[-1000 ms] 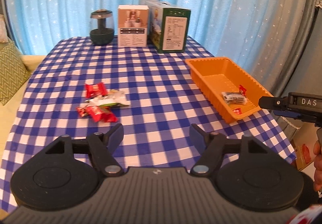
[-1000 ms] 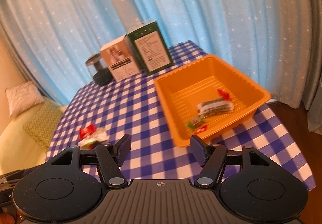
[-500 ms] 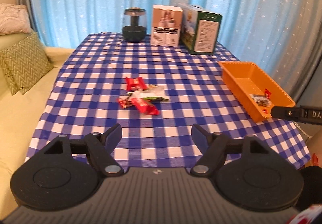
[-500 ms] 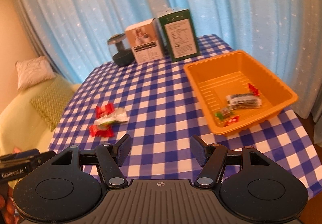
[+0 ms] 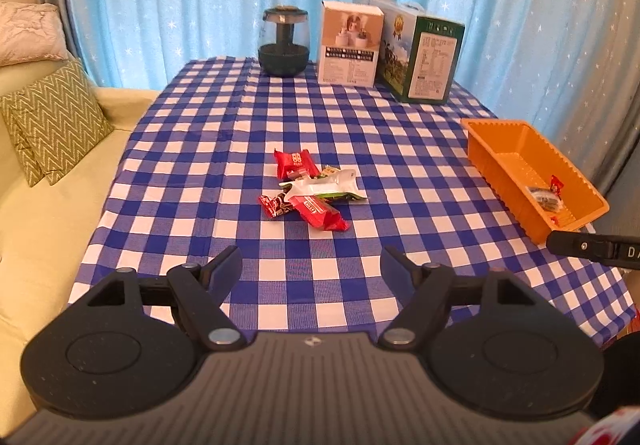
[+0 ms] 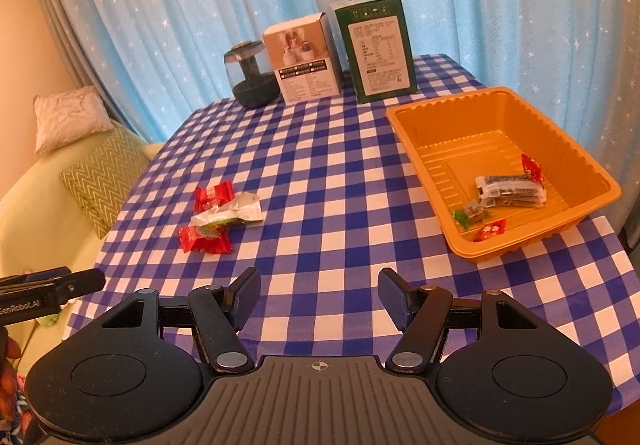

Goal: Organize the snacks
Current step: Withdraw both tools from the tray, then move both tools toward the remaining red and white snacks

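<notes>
Checked table (image 5: pixel 360 133) bears snacks (image 5: pixel 312 189), orange tray (image 5: pixel 492 161), boxes (image 5: pixel 348 45).

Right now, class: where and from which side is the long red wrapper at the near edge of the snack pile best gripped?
Grip the long red foil wrapper across its narrow middle, from above. It lies flat, nearest the open left tongs, its far end tucked under the white packet.

Bare cloth (image 5: pixel 320 277) fills the lower middle up to the snack pile (image 5: pixel 312 189) at centre; tray (image 5: pixel 496 161) walls block the right, boxes (image 5: pixel 348 45) the top
</notes>
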Demonstrator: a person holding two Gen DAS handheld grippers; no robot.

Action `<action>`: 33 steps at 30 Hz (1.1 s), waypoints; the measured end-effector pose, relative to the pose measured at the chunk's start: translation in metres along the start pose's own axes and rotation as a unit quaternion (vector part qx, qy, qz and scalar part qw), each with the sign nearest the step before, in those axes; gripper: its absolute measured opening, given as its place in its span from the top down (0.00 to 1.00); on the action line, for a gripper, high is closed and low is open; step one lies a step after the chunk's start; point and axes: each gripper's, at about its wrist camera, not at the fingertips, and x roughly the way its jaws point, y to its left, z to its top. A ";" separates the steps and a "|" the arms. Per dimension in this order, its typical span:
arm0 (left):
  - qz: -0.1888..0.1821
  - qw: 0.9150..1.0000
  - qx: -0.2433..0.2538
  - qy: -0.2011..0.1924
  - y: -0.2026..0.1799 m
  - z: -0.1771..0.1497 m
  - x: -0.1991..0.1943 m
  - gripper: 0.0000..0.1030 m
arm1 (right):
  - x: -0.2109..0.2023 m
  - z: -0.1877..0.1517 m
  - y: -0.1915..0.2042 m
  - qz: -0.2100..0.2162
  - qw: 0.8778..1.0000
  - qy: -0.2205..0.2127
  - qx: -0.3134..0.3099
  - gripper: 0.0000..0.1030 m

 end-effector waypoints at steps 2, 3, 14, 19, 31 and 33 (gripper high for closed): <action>-0.004 1.000 0.001 0.008 0.001 0.002 0.010 0.29 | 0.006 0.001 0.002 0.000 1.000 0.002 -0.006 0.37; -0.007 1.000 0.002 0.010 0.000 0.003 0.016 0.29 | 0.009 0.002 0.002 0.000 1.000 0.003 -0.008 0.37; -0.029 0.998 -0.049 0.038 0.009 0.022 0.087 0.31 | 0.069 0.014 0.007 0.003 1.000 0.018 -0.020 0.37; -0.027 0.997 -0.058 0.041 0.011 0.027 0.119 0.39 | 0.104 0.019 0.011 0.002 0.999 0.021 -0.036 0.37; -0.047 0.994 -0.086 0.049 0.019 0.026 0.174 0.61 | 0.169 0.025 0.021 0.010 0.995 0.044 -0.093 0.37; -0.049 0.994 -0.078 0.050 0.017 0.026 0.178 0.64 | 0.176 0.026 0.024 0.011 0.993 0.045 -0.110 0.37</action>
